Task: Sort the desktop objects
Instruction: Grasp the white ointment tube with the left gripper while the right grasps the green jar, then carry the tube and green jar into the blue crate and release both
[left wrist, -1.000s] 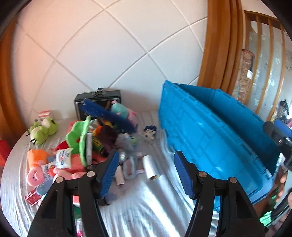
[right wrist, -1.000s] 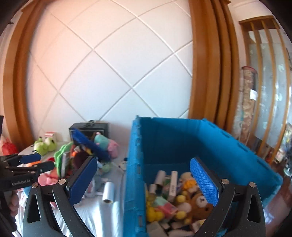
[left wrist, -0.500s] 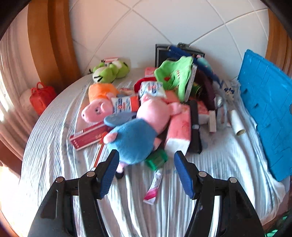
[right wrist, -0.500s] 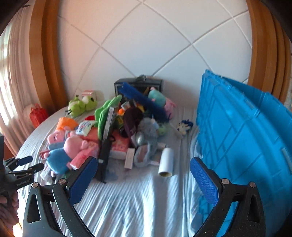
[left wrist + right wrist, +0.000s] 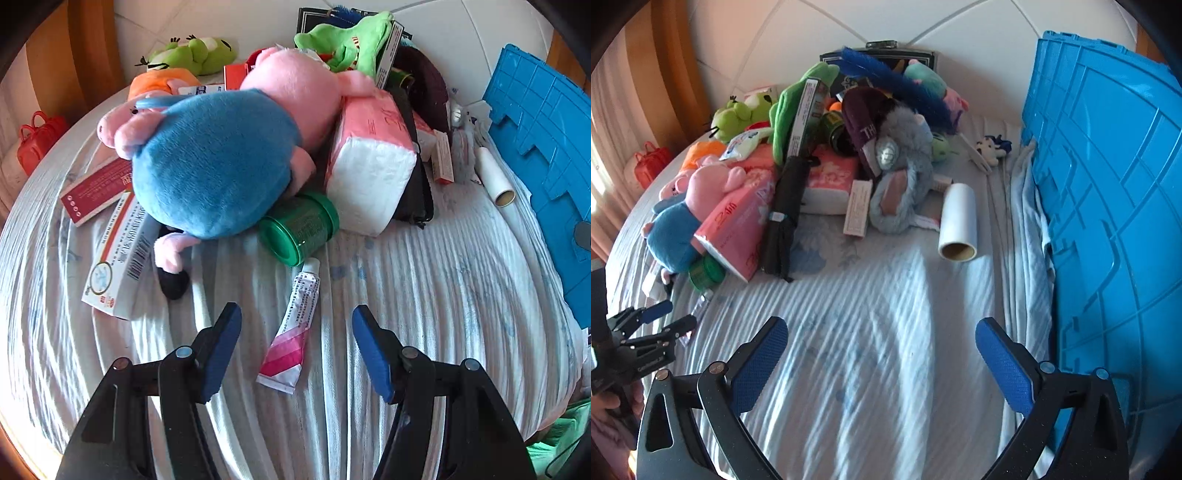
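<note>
We are tilting our left gripper [image 5: 295, 336] and right gripper [image 5: 881, 341] steeply downward, jaws apart and empty; the tube [image 5: 293, 326] is lying on the striped cloth [image 5: 886, 295] between the left fingers, blue crate [image 5: 1108, 206] rightward.

place: home | cues: plush toys [image 5: 221, 162]; tablecloth [image 5: 886, 350]; wood trim

Right gripper [image 5: 881, 347], jaws apart, hangs over striped cloth [image 5: 871, 332] beside blue crate [image 5: 1108, 206].

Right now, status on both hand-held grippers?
Left hand-held gripper open over the tube. Right hand-held gripper open, empty. Jar beyond the tube.
</note>
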Motion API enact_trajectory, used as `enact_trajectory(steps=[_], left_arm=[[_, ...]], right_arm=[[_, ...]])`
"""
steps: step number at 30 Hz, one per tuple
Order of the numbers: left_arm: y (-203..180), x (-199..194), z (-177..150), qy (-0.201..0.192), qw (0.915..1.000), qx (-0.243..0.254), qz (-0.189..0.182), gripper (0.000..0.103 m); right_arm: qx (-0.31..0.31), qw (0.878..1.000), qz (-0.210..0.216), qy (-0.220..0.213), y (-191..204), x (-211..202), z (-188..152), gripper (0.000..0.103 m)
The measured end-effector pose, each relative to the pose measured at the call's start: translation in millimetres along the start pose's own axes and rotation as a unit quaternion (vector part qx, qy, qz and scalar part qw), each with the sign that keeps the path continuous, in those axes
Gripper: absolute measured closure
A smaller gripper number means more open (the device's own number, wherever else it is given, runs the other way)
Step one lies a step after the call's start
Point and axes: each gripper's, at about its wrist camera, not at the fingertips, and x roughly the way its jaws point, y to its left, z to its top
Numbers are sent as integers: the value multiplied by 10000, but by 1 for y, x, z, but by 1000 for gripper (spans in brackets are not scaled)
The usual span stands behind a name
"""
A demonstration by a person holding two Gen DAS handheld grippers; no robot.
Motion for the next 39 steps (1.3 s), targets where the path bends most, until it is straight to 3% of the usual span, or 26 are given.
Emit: enact_trajectory(steps=[2,4,6,10,12,13,16,22,32,33,35,39], left_arm=[[0,8,3,10,10000,-46,-46,45],[2,18,6,97,9998,-94,-121,63],[4,23,6,38,9999,-99,-57,71],[0,24,3,-36,9998,163,105,82],[2,22,0,-32,9999,137,74,85],[5,20,-1,-14,10000,36,44,85],[22,6,-6,-127,9996,-237,104,86],[57,-16,-1,-425,9966,-598,374,86],[69,-7,9,-509,9956,-758,195,86],[69,-7,9,-496,9957,-767,172,86],[69,-6,10,-495,9959,-742,147,86],[69,-16,7,-523,9965,-651,100,86]], right_arm=[[4,9999,-59,109,-1,5,-4,0],[-10,9997,-86,211,0,10,-7,0],[-40,9995,-77,298,4,15,-10,0],[-214,9990,191,349,24,22,-10,1],[-396,9977,413,365,41,27,-6,8],[-509,9966,534,380,52,31,-4,16],[-785,9916,928,450,85,43,1,29],[-1217,9798,1499,517,149,72,8,30],[-1421,9766,1532,513,206,123,29,31],[-1439,9766,1516,516,209,126,29,33],[-1475,9765,1482,520,214,131,28,58],[-1476,9764,1492,515,215,122,27,57]])
